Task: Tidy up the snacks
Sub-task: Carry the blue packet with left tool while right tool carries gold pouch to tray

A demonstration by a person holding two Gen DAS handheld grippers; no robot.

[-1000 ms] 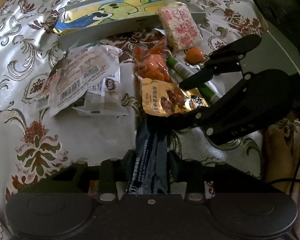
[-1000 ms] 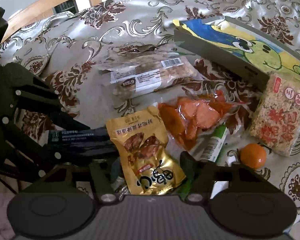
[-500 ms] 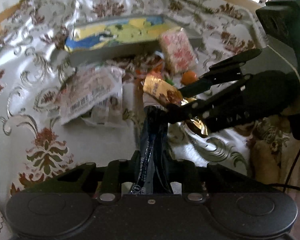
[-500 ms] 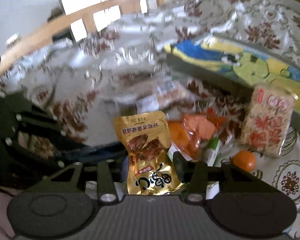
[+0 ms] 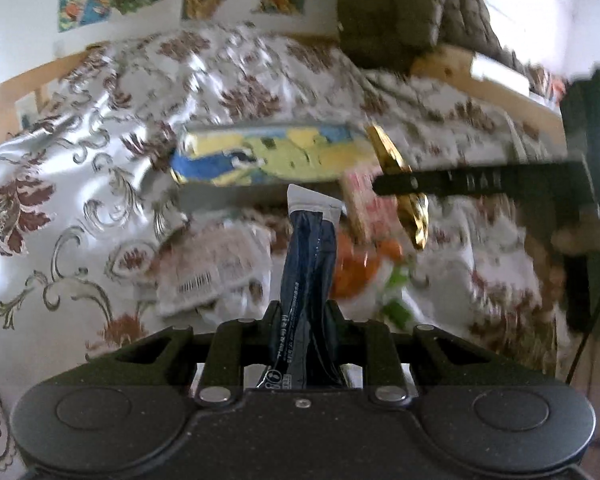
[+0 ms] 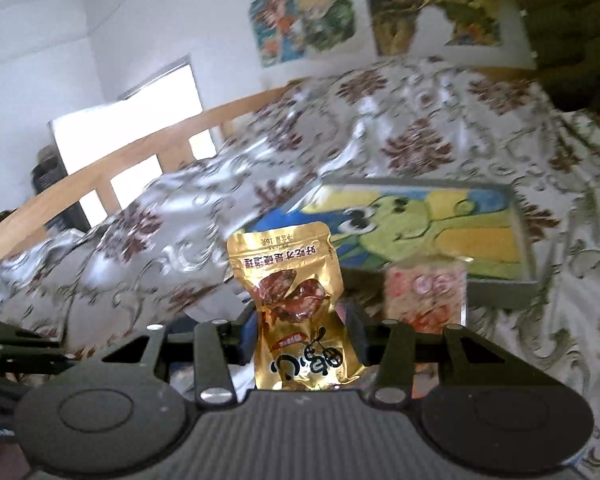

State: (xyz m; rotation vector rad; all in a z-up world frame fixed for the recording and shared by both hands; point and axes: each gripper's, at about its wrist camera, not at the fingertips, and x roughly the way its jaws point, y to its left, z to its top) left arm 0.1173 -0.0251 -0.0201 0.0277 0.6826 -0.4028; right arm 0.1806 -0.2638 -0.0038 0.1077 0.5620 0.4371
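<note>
Meanwhile, your left tool (image 5: 302, 316) clamped a dark blue packet (image 5: 306, 264). Your right tool (image 6: 300, 332) gripped a gold pouch (image 6: 292, 300); the tray (image 6: 500, 292) sat at two o'clock.

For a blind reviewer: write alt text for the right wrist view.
The right gripper pinches a gold snack pouch upright above a floral tablecloth. Behind it lies a gray tray with a green cartoon lining; a red-printed rice cake packet leans at its front wall.
</note>
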